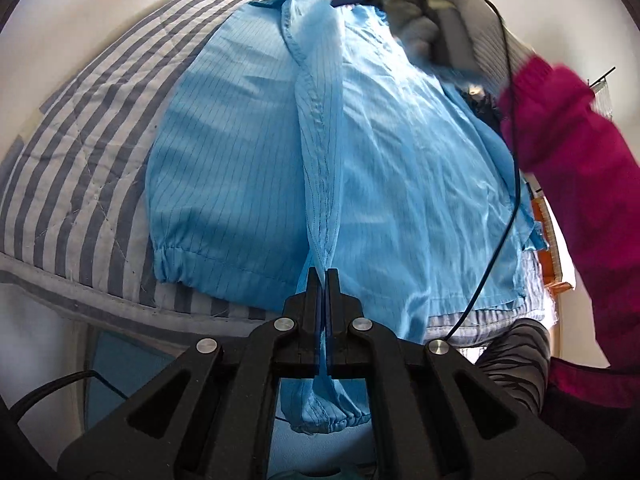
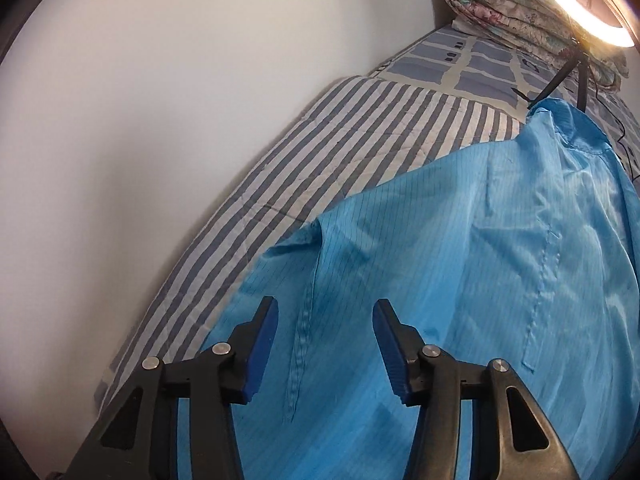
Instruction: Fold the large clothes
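Sleeve (image 1: 320,168) lengthwise toward left gripper (image 1: 325,276)

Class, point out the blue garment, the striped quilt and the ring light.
blue garment (image 2: 460,280): right wrist view, on its flat middle panel.
striped quilt (image 2: 360,132): right wrist view, on bare stripes.
ring light (image 2: 580,12): right wrist view, on its glowing rim.

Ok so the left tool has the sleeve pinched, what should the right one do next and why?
Probably lower the right tool onto the blue garment and pinch a fold. Its jaws stand open above the cloth with nothing held, while the left tool is shut on the sleeve, stretched taut across the garment on the striped bedding.
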Available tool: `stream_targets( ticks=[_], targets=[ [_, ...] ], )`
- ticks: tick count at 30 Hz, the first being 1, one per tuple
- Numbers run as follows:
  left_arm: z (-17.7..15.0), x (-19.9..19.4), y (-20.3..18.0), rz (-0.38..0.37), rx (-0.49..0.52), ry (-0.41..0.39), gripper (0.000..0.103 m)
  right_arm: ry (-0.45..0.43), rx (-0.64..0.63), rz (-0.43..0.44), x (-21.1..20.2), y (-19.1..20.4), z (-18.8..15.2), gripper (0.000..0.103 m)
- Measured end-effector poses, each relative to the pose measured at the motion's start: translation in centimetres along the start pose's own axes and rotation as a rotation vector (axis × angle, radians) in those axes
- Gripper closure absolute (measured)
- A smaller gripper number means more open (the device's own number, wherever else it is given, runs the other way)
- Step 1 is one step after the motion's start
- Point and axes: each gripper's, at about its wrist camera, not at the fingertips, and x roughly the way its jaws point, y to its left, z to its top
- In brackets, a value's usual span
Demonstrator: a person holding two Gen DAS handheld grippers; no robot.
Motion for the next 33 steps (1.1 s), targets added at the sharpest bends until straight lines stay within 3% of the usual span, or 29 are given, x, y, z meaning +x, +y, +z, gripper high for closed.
stream_targets(
  ticks=[4,7,9,11,13,19,24,25,26,33],
  targets=[
    [0.0,0.3,0.8,0.003,-0.018,0.013,0.103,0.027,-0.025,-0.043,2.8,1.0,1.9,0.053],
    [0.0,0.1,1.7,0.006,-0.03,0.02,0.103,0.065,-0.058,-0.094,5.0,1.6,2.8,0.062],
    [-0.1,0.0,2.0,0.009,-0.034,0.021,0.103,0.085,-0.06,-0.117,6.3,1.8,3.1,0.07],
    [-0.1,-0.1,2.1,0.021,-0.028,0.019,0.103,0.098,-0.042,-0.123,7.1,1.7,3.4,0.096],
    [-0.2,-0.2,2.3,0.033,-0.028,0.019,0.103,0.093,-0.027,-0.101,7.1,1.7,3.9,0.103],
    [-0.2,-1.4,4.6,0.1,-0.074,0.006,0.103,0.005,0.146,0.089,5.5,0.9,7.1,0.103],
    [-0.1,-1.5,5.5,0.124,-0.085,0.014,0.103,0.022,0.158,0.165,7.2,1.3,6.9,0.092],
    [-0.1,-1.5,5.7,0.127,-0.087,0.016,0.103,0.024,0.156,0.181,7.2,1.3,6.7,0.08],
    [-0.1,-1.6,6.0,0.125,-0.094,0.016,0.103,0.019,0.159,0.181,6.9,1.2,6.4,0.065],
    [0.3,-3.0,7.5,0.137,-0.113,-0.017,0.103,-0.016,0.051,0.12,0.6,-0.4,1.9,0.066]
  ],
)
